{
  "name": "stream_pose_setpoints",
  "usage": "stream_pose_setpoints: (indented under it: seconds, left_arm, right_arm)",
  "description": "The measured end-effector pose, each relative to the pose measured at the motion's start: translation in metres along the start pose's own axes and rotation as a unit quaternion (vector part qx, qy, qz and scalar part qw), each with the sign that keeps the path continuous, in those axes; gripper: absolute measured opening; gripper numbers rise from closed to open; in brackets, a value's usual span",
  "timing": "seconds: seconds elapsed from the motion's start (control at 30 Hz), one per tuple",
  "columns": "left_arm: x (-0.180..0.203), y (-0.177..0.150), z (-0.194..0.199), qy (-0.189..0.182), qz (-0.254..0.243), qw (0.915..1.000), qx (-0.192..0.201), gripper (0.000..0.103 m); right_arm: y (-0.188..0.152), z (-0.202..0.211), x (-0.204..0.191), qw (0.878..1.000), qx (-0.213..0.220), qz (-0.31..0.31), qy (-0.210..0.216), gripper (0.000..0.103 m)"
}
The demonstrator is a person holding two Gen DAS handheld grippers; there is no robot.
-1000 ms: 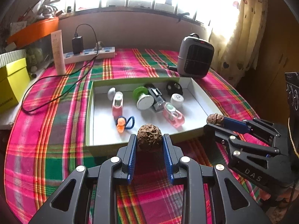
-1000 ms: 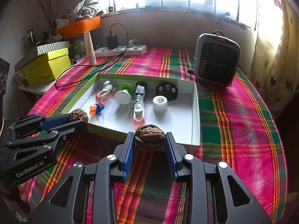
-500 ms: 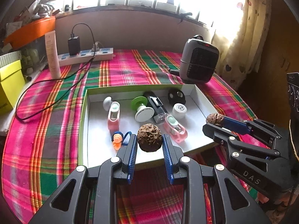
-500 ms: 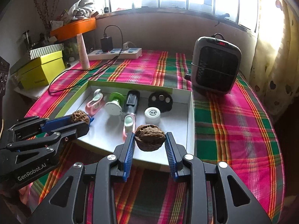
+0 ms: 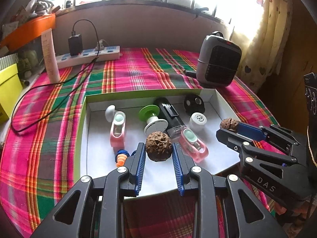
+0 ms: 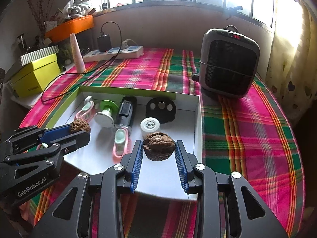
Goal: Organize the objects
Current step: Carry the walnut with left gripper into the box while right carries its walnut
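My left gripper [image 5: 158, 150] is shut on a round brown walnut [image 5: 158, 145] and hangs over the near part of the white tray with green walls [image 5: 84, 119]. My right gripper [image 6: 159, 146] is shut on a second, wider walnut [image 6: 159, 145] above the tray's near right area [image 6: 198, 123]. Each gripper shows in the other's view: the right one [image 5: 229, 126] with its walnut [image 5: 228, 123] at the tray's right wall, the left one [image 6: 80, 129] with its walnut [image 6: 79, 125] over the tray's left side. Inside the tray lie two pink clips [image 5: 118, 130], a green-and-white spool [image 5: 151, 117], a black device [image 5: 170, 113], a white cap [image 5: 198, 119] and a black disc [image 5: 193, 104].
A grey heater [image 6: 228, 63] stands behind the tray at the right. A white power strip [image 5: 87, 56] with a black charger and trailing cable lies at the back left, beside a pink tube [image 5: 50, 57]. Yellow boxes [image 6: 35, 73] sit at the left edge. A plaid cloth [image 6: 247, 129] covers the table.
Both grippers have moved forward together with their walnuts, from above the tray's near wall to over its floor. Their grips are unchanged.
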State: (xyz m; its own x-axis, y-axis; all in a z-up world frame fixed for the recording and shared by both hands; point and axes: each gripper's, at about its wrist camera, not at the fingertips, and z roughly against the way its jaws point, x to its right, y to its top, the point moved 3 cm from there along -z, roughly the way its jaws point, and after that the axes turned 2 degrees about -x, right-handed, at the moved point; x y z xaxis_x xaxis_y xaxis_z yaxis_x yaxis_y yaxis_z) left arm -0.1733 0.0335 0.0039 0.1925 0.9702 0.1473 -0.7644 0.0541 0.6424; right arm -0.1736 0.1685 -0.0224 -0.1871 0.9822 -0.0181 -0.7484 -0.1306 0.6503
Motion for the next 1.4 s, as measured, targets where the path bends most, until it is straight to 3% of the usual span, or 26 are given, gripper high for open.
stream_pose_setpoints:
  seconds: [1.4]
  left_arm:
    - [0.0,-0.003,-0.026,0.012,-0.003,0.9997,-0.022,0.026]
  right_arm:
    - [-0.001,-0.022,-0.003,1.0,-0.014,0.021,-0.004,0.034]
